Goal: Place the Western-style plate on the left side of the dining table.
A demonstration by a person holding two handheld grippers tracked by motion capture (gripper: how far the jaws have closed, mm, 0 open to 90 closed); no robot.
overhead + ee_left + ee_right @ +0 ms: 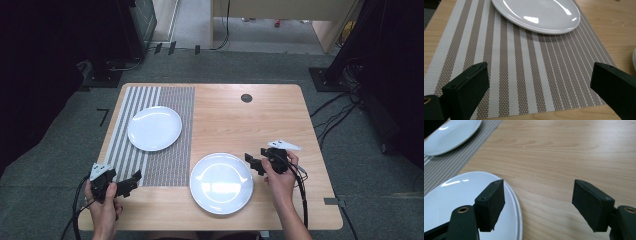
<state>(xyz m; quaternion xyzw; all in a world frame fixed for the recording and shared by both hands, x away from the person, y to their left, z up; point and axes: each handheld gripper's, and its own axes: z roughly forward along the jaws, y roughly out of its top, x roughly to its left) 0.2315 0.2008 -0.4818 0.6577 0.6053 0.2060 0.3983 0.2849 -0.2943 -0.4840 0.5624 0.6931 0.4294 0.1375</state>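
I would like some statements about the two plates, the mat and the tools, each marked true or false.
1. The far plate lies on the striped mat. True.
2. The near plate lies on the mat too. False: it sits on the bare wooden table, beside the mat.
3. The right tool stands open with nothing between its jaws. True.
4. The left tool grips the far plate. False: it is open, over the mat's near edge.
5. Food is on both plates. False: both are empty.

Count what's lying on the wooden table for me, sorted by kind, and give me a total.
Round white ceramic plates: 2, one on the mat, one on bare wood
Striped woven placemat: 1
Total: 3
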